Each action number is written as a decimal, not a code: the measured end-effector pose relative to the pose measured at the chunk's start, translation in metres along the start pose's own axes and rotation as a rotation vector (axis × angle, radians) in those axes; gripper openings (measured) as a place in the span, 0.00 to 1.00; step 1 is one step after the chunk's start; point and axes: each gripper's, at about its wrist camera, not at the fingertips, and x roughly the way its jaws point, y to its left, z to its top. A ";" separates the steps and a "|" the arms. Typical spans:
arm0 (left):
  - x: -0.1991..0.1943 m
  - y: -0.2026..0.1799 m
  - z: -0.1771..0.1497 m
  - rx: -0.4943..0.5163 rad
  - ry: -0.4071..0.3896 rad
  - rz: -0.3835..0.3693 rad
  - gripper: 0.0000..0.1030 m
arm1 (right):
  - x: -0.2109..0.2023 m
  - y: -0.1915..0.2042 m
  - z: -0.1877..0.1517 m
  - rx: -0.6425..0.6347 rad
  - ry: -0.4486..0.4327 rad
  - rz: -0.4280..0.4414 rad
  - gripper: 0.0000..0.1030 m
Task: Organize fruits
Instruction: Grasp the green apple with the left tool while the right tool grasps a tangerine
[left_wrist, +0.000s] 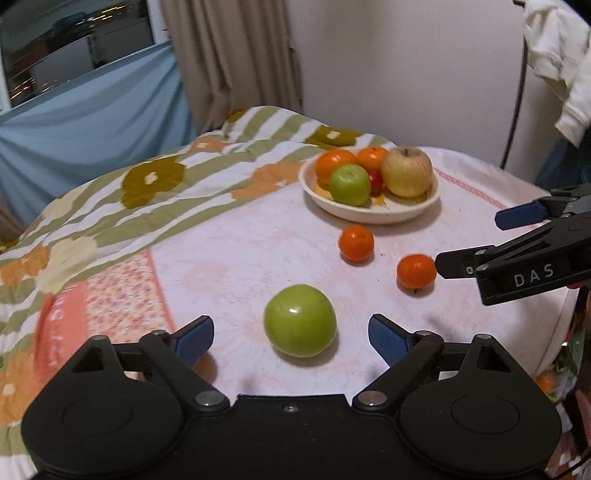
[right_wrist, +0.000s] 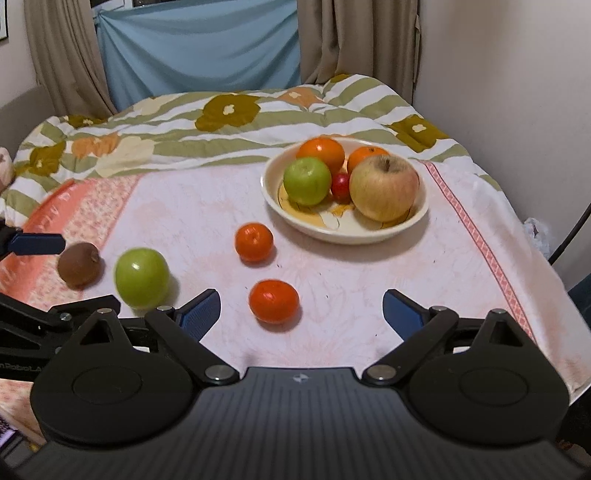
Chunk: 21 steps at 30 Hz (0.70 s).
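Left wrist view: left gripper (left_wrist: 291, 338) wide open, green apple (left_wrist: 300, 319) lower centre between its blue pads, untouched. Bowl (left_wrist: 369, 214) of fruit upper right.

Right wrist view: right gripper (right_wrist: 301, 314) wide open, empty; tangerine (right_wrist: 273, 301) just ahead between fingers, kiwi (right_wrist: 79, 264) far left.

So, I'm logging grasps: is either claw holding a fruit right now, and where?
Nothing is held. Left claw stands open around the green apple; right claw is open behind a tangerine.
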 end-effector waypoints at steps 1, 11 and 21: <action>0.005 -0.002 -0.001 0.012 -0.001 -0.004 0.87 | 0.004 0.001 -0.002 0.002 0.001 -0.002 1.00; 0.039 -0.006 -0.008 0.060 0.001 -0.011 0.66 | 0.030 0.011 -0.015 0.018 0.015 0.012 0.95; 0.050 -0.005 -0.006 0.042 0.009 0.000 0.60 | 0.046 0.012 -0.016 0.006 0.023 0.035 0.83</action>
